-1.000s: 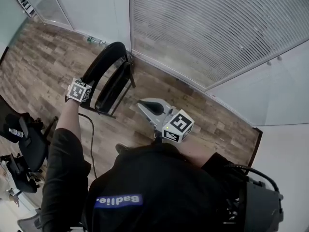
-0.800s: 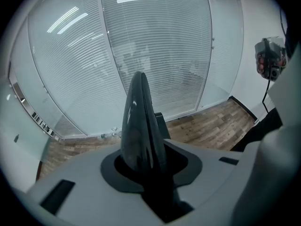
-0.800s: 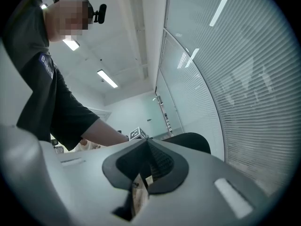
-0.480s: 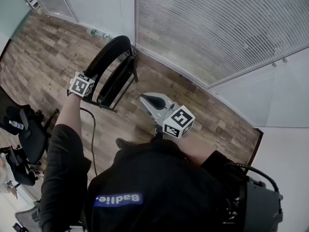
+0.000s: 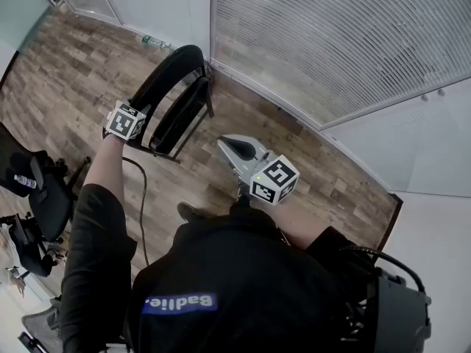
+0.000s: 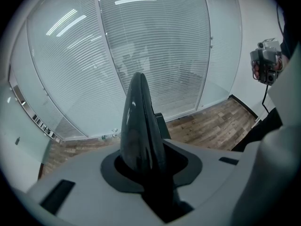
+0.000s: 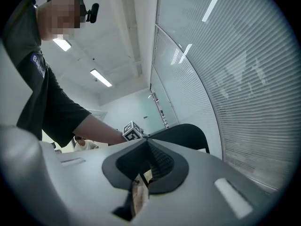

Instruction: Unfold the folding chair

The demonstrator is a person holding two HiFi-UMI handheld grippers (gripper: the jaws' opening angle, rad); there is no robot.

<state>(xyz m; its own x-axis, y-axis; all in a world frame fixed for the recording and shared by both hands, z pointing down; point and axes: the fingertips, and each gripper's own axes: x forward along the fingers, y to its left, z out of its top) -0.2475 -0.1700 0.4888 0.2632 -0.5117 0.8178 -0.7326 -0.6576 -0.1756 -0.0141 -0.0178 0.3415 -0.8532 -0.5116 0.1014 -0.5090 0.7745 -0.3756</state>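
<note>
The black folding chair (image 5: 175, 103) stands folded on the wood floor by the blind-covered glass wall. My left gripper (image 5: 140, 109), with its marker cube just behind, is shut on the top of the curved backrest (image 6: 137, 121), which rises between its jaws in the left gripper view. My right gripper (image 5: 224, 142) hangs to the right of the chair, apart from it, pointing roughly level. Its jaws are shut with nothing between them (image 7: 146, 142). The right gripper view shows the backrest (image 7: 183, 132) and the left cube (image 7: 132, 130) beyond the jaws.
A black office chair (image 5: 37, 197) stands at the left. A cable (image 5: 140, 197) runs over the floor near my left arm. A bottle (image 5: 154, 43) lies at the foot of the glass wall (image 5: 331, 43). White panels (image 5: 434, 145) close the right side.
My right gripper has sunk a little beside the chair. The left gripper keeps its hold on the backrest, and the chair has not moved.
</note>
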